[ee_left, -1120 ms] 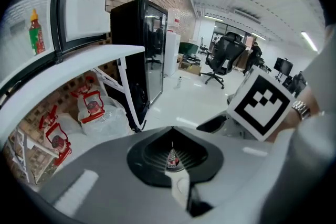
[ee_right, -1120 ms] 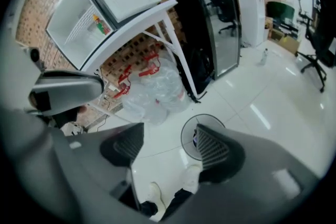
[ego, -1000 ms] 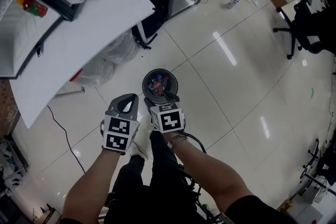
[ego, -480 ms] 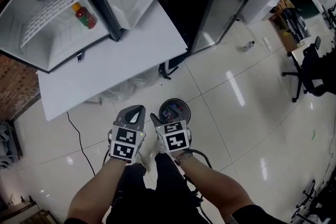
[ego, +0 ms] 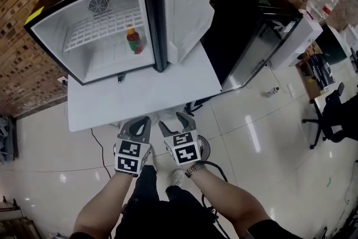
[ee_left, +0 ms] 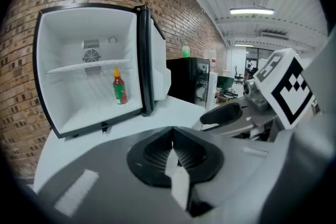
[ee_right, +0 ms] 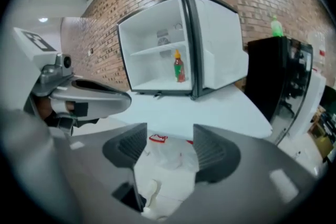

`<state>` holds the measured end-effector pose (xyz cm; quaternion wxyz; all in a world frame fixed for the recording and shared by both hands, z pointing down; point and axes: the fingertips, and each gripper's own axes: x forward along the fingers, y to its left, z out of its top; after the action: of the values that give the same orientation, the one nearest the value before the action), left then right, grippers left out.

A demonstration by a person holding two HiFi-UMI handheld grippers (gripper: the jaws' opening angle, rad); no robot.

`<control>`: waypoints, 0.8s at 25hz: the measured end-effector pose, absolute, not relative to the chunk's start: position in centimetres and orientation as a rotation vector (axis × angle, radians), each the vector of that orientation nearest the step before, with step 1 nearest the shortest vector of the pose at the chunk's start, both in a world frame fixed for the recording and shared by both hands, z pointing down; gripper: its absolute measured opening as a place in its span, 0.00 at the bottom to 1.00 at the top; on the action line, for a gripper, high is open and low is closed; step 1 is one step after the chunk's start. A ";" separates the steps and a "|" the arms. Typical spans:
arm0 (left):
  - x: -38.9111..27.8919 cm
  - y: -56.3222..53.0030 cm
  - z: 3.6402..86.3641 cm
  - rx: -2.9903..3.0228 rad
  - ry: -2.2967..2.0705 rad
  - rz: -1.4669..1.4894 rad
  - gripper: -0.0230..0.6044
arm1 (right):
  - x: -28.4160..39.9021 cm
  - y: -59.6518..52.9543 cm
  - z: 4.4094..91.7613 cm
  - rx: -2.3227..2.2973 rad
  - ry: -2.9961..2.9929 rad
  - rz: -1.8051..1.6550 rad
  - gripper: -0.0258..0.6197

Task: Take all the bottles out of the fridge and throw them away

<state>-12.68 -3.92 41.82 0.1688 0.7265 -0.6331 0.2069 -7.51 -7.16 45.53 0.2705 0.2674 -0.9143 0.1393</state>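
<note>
We hold left hand-held gripper (ego: pixel 144 120) with jaws pressed together, empty. Right hand-held gripper (ego: pixel 174 121) has jaws wide apart, just been narrowing, nothing between. Ahead, white desk (ego: pixel 146 92) carries open white mini fridge (ego: pixel 72 15). Small red bottle with green label (ego: pixel 133 41) stands upright inside, below shelf.

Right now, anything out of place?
A small bottle-like item lies loose on the floor beside the black cabinet. The fridge door hangs open with one bottle inside.
</note>
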 end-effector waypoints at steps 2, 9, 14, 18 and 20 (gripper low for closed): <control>-14.6 -4.4 40.4 2.061 -1.827 0.562 0.04 | -9.8 -8.2 43.8 0.710 -2.491 0.326 0.47; -21.9 -7.2 36.8 2.068 -1.900 0.497 0.04 | -18.2 -11.3 40.0 0.683 -2.529 0.262 0.47; -26.5 -9.7 35.2 2.099 -1.905 0.485 0.04 | -23.8 -14.5 38.7 0.711 -2.527 0.249 0.47; -29.6 -11.5 34.8 2.123 -1.893 0.491 0.04 | -27.4 -17.7 38.3 0.773 -2.516 0.231 0.47; -30.9 -12.2 34.9 2.133 -1.879 0.501 0.04 | -28.8 -19.3 38.1 0.814 -2.504 0.229 0.47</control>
<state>-30.93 -12.20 34.88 0.1274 0.7331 -0.6456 0.1721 -28.81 -19.31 38.09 0.2468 0.2985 -0.9181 0.0840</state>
